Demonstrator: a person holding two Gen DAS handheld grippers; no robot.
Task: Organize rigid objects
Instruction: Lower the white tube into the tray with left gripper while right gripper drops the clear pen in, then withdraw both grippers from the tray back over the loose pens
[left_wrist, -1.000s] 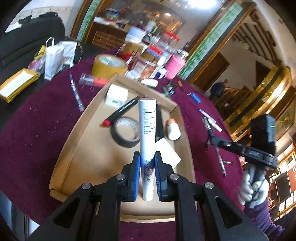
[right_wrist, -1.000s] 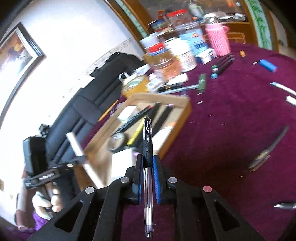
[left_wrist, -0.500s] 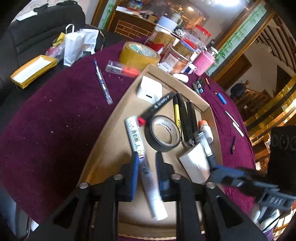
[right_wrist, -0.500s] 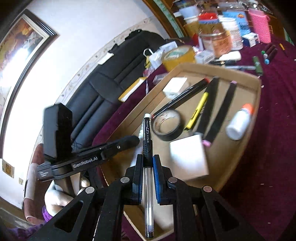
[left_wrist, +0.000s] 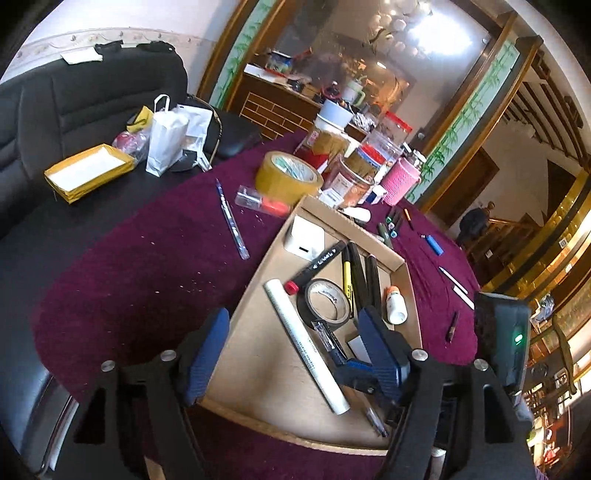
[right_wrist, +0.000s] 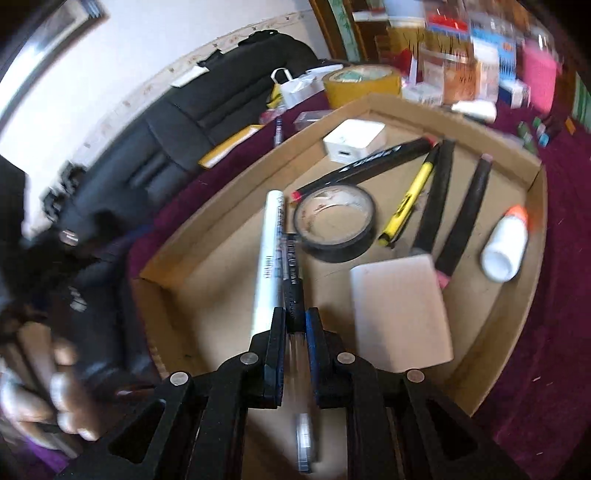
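We see the left gripper (left_wrist: 291, 350) w/ jaws opening, nothing pinched; the white tube (left_wrist: 306, 341) lies loose on the cardboard tray (left_wrist: 255, 280) floor btw them. Right gripper (right_wrist: 295, 325) pinches a clear pen (right_wrist: 291, 273) above the tray, just beside the black tape roll (right_wrist: 334, 229).

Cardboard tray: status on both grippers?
Left gripper opening, empty; white tube lies in cardboard tray. Right gripper shut on clear pen, over tray. Black tape roll beside pen tip.
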